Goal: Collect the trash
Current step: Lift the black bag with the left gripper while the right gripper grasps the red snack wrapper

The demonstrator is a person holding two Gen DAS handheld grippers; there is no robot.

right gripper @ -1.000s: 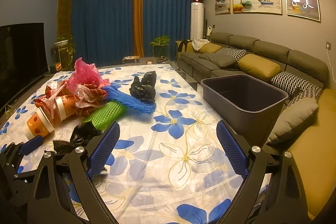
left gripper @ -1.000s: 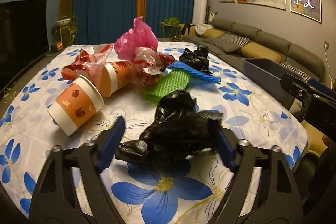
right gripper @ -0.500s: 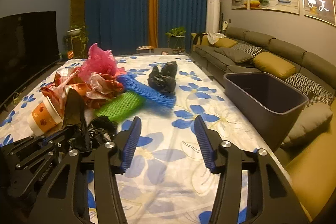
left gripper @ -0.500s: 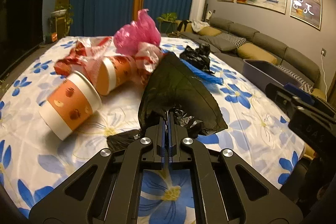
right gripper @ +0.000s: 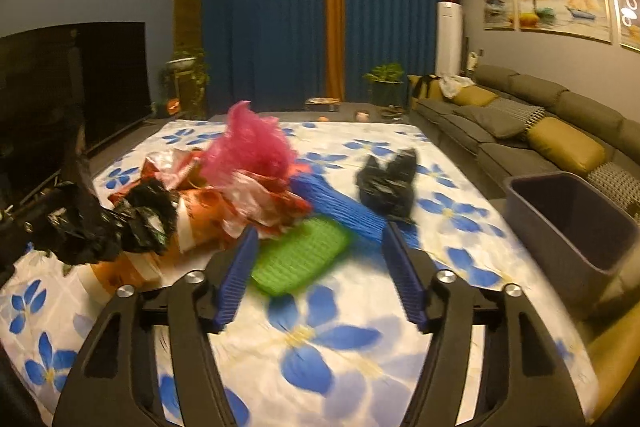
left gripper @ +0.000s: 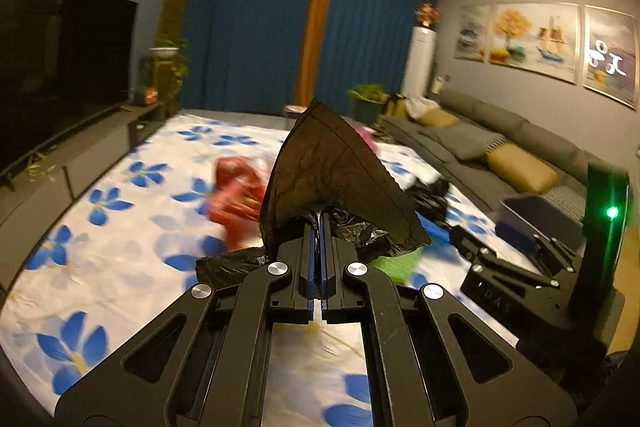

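While the left wrist view is showing the left gripper [left gripper: 320, 223] with its blue pads pressed together, a black plastic bag [left gripper: 336, 183] is being pinched between them. One stiff sheet of the bag is standing up above the fingertips, and crumpled folds are hanging at both sides of the jaws, clear of the flowered tablecloth [left gripper: 120, 239]. Beyond the bag, red wrapping [left gripper: 236, 191] is lying blurred on the cloth, and a green foam net [left gripper: 394, 265] is showing just right of the fingers. At the right edge, the right gripper's black frame is entering the picture, with the grey bin [left gripper: 536, 219] behind it beside the sofa [left gripper: 516, 143].

Seen from the right wrist view, the right gripper [right gripper: 316, 259] is standing spread, its jaws having just been opening, with nothing between the pads. It is pointing at the green foam net [right gripper: 298, 259], which is lying flat on the tablecloth [right gripper: 320, 343]. A blue foam net [right gripper: 336, 205] is lying just behind it, touching a small black bag [right gripper: 386, 185]. A pink bag [right gripper: 248, 143] is sitting on top of the red wrapping [right gripper: 256, 195]. At the left, the held black plastic bag [right gripper: 88, 223] is hanging above the cloth. The grey bin [right gripper: 576, 227] is standing off the table's right edge.
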